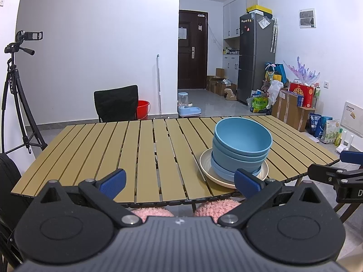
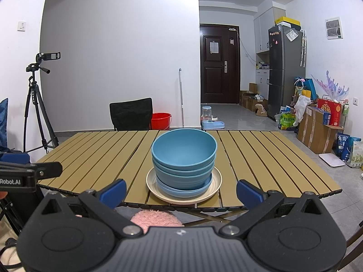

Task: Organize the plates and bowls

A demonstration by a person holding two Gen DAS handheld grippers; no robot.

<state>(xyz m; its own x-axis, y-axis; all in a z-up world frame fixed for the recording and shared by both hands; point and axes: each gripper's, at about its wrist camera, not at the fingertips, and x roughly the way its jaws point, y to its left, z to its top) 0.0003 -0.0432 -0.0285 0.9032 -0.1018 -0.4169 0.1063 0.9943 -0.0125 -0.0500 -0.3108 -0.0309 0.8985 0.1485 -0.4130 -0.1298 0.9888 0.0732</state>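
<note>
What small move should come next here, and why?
Probably ease the right gripper back and away. The blue bowls already sit nested on a blue plate inside the cream plate near the table edge, and both grippers, including the left gripper, are open and empty, so the stack looks done.

- Ahead of my right gripper (image 2: 181, 191), the blue bowls (image 2: 184, 149) look matt, smooth plastic.
- The cream plate (image 2: 216, 184) under them is faintly glossy.
- The slatted table (image 2: 90, 149) has a matt wood-look finish.
- My fingertips (image 2: 113, 191) carry matt blue pads.
</note>
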